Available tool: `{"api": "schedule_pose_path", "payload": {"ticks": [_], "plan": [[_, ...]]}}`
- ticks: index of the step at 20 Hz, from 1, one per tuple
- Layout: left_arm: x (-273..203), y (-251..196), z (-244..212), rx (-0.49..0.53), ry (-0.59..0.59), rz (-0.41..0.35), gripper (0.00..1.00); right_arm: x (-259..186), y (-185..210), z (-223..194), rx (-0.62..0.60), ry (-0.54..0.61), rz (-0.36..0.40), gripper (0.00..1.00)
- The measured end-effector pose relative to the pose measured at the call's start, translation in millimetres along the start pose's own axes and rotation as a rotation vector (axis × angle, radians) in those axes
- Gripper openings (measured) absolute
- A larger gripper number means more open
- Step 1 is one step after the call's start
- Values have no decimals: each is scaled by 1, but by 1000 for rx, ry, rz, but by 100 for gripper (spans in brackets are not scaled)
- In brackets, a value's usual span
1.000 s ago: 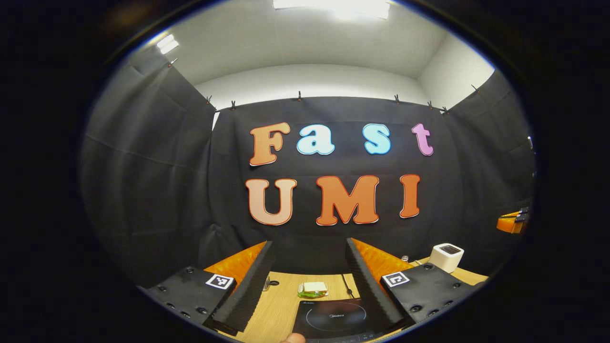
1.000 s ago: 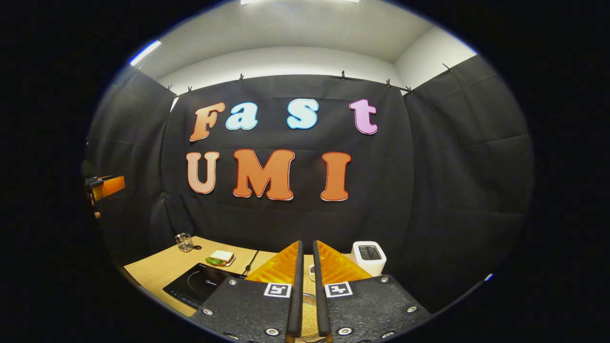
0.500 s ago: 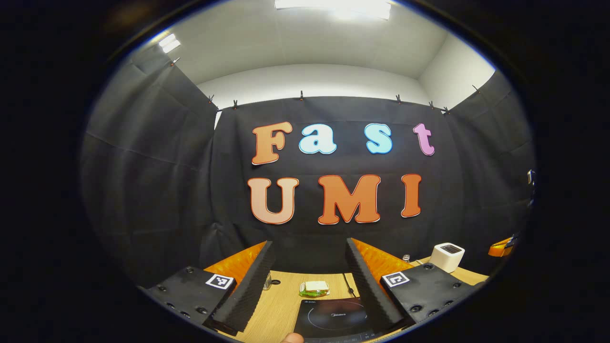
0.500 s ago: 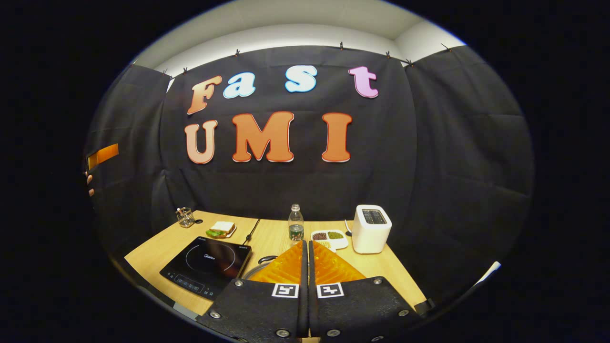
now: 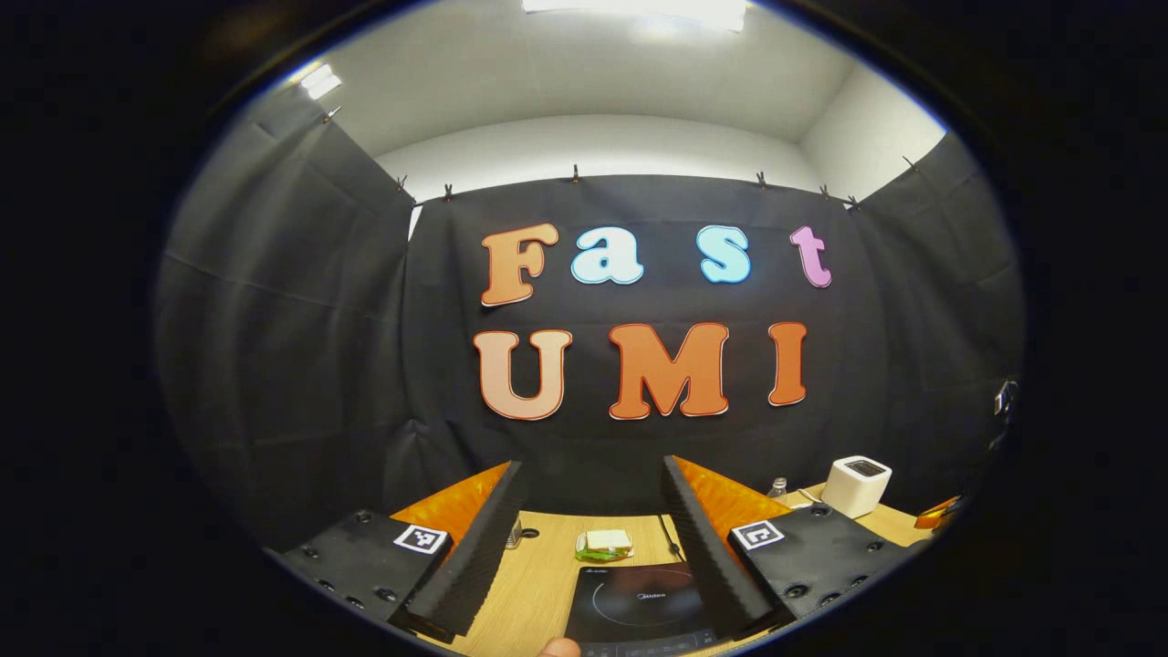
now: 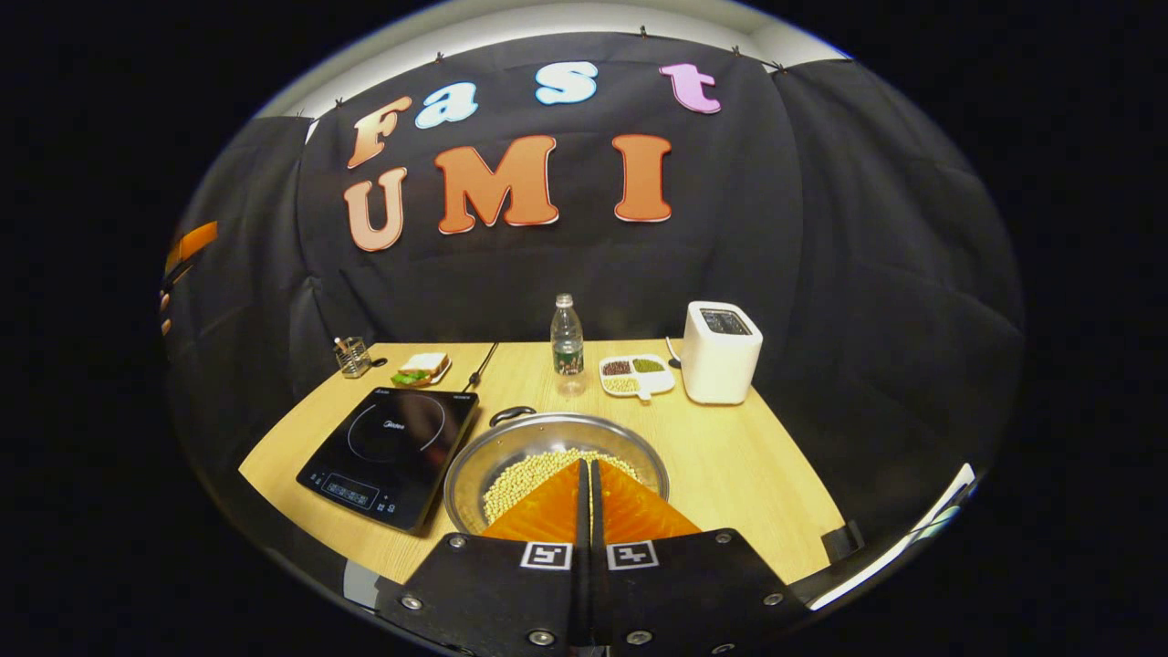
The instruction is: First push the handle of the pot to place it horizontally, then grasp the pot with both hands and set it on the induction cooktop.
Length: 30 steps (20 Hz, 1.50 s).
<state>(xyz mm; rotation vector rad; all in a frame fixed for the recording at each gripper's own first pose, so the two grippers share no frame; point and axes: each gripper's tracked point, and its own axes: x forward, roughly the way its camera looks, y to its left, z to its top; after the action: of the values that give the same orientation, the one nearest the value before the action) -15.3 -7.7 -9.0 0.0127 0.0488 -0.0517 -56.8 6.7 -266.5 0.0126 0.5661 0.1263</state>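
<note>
Right tongs: fingers pressed together, no gap btwn them, nothing held. They hung above the near rim of the pot, tips over the beans inside; contact w/ pot could not be told.

Pot: wide steel pan, sat on the worktop, just right of the induction cooktop, not on it. One dark loop handle seen at its far rim, pointing toward the booth wall. Near side of pot hidden behind the tongs.

Cooktop: flat on worktop, black glass, control strip at its near edge, cord running off the far corner. Nothing on its surface.

Left tongs: fingers spread wide apart, nothing btwn them. Held well above worktop, aimed at the wall; cooktop lay below, partly behind the right-hand finger. A fingertip of the holding hand showed at the bottom edge.

Other items, far side of worktop, left to right in right gripper view: small glass holder, sandwich on a plate, water bottle, divided dish w/ grains, white toaster. Bottle stood upright, behind the pot, apart from it.
</note>
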Motion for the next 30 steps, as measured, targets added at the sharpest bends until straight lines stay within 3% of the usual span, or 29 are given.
{"api": "schedule_pose_path", "payload": {"ticks": [5,13,15,18,25,28,30], "plan": [[1,-2,-3,1,10,-3,100,-1,1,-36,1,72,9,0],[-3,-5,-5,5,12,-8,100,2,-2,-87,24,185,15,0],[-3,-5,-3,6,11,-8,93,4,-1,-98,29,211,21,0],[-4,-5,-5,11,13,-8,100,7,1,-113,38,245,31,0],[-3,-3,-11,10,29,-3,100,14,8,-139,54,312,48,0],[0,-2,-10,15,30,2,93,19,15,-145,56,342,61,0],[1,-2,-11,15,32,-1,100,23,18,-149,56,356,63,0]]}}
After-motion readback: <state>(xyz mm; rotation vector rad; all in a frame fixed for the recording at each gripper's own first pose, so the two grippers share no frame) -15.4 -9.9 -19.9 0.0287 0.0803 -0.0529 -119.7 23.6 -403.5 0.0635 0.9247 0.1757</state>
